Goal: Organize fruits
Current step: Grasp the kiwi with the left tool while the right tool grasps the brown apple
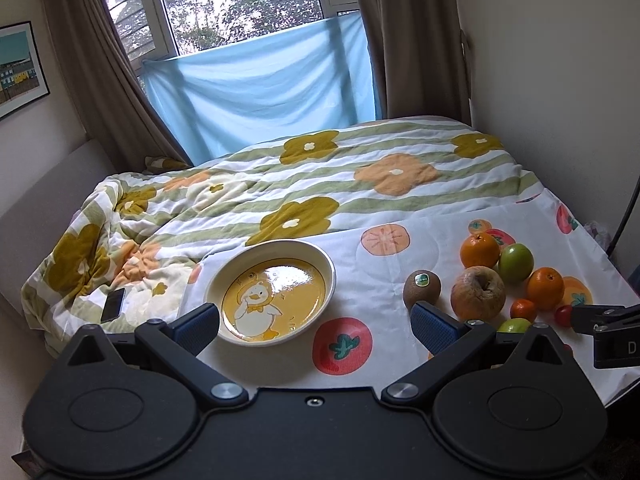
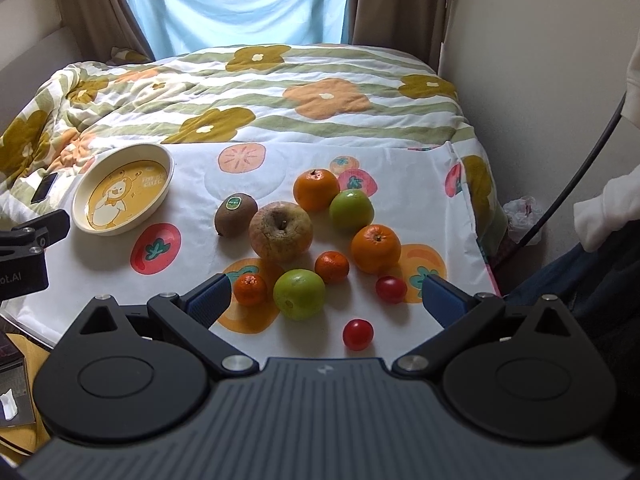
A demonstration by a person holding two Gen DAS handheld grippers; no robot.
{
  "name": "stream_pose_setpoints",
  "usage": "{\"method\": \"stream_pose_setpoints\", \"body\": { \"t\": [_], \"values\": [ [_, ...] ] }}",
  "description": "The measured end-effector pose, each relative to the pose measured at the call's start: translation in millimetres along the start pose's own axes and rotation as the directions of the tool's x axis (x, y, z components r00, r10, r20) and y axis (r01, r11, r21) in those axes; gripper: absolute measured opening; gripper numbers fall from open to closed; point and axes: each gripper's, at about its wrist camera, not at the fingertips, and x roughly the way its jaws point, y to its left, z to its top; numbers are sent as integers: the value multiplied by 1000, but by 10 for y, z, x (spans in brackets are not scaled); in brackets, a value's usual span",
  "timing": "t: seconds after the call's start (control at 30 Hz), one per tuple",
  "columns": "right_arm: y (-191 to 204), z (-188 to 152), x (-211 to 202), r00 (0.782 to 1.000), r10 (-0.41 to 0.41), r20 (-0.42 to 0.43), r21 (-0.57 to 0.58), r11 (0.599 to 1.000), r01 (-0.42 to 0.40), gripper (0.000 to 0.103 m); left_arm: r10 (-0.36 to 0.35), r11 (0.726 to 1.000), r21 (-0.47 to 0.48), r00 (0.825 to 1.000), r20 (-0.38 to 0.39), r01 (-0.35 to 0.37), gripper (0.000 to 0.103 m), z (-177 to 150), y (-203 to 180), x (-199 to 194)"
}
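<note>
- Spread over the near end of a bed, a white cloth [image 2: 192,216] printed with tomatoes and persimmons carries everything of the task.
- Nearest in the right wrist view, the right gripper [image 2: 326,300] hangs above the near edge of the fruit, its blue-padded fingers wide apart and holding nothing.
- Between those fingers lie a cherry tomato [image 2: 358,334] closest in, a second cherry tomato [image 2: 391,289] just beyond it to the right, a green apple [image 2: 299,294] and a small mandarin [image 2: 250,289] beside that apple's left.
- Behind them sits another small mandarin [image 2: 331,267], then a wrinkled, browning apple [image 2: 280,236] in the middle of the cluster, with an orange [image 2: 375,248] to its right.
- Left of the wrinkled apple a kiwi [image 2: 235,215] with a green sticker lies slightly apart from the group.
- Farthest in the cluster are a second green apple [image 2: 351,211] and a second orange [image 2: 316,189], touching or nearly so.
- Well to the left of the fruit stands a cream dish [image 1: 320,258] with a yellow floor and a cartoon duck; nothing lies in it.
- In its own view the left gripper [image 1: 316,326] hovers near that dish, fingers spread and holding nothing.
- Beyond the cloth a rumpled quilt [image 1: 360,196] with flowers and green stripes covers the bed, and a dark phone [image 1: 113,305] rests on it left of the dish.
- At the far end, brown curtains [image 1: 408,40] frame a window [image 1: 240,0] with a pale blue sheet [image 1: 264,92] hung across its lower part.
</note>
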Motion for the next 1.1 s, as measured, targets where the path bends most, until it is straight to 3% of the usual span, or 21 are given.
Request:
{"method": "stream_pose_setpoints", "body": {
  "t": [0.13, 0.33, 0.53, 0.7, 0.93, 1.1],
  "values": [
    [-65, -16, 239, 999, 43, 13, -17, 999, -43, 103, -26, 997, 72, 1000, 18, 24, 103, -29, -100, 282],
    [-46, 19, 619, 997, 71, 38, -22, 997, -70, 103, -160, 972, 171, 987, -9, 159, 103, -122, -212, 759],
    [24, 66, 976, 994, 97, 44, -8, 995, -97, 103, -278, 917, 291, 960, -27, 273, 102, -194, -311, 1207],
    [106, 98, 1206, 995, 92, 40, 21, 995, -93, 103, -366, 872, 324, 928, -68, 368, 94, -161, -365, 1547],
    [180, 137, 1423, 997, 67, 27, 68, 995, -68, 103, -446, 814, 359, 887, -118, 457, 84, -125, -566, 1915],
    [188, 147, 1555, 999, 53, 10, 94, 994, -54, 103, -468, 787, 384, 873, -138, 483, 80, -140, -680, 2103]
  ]
}}
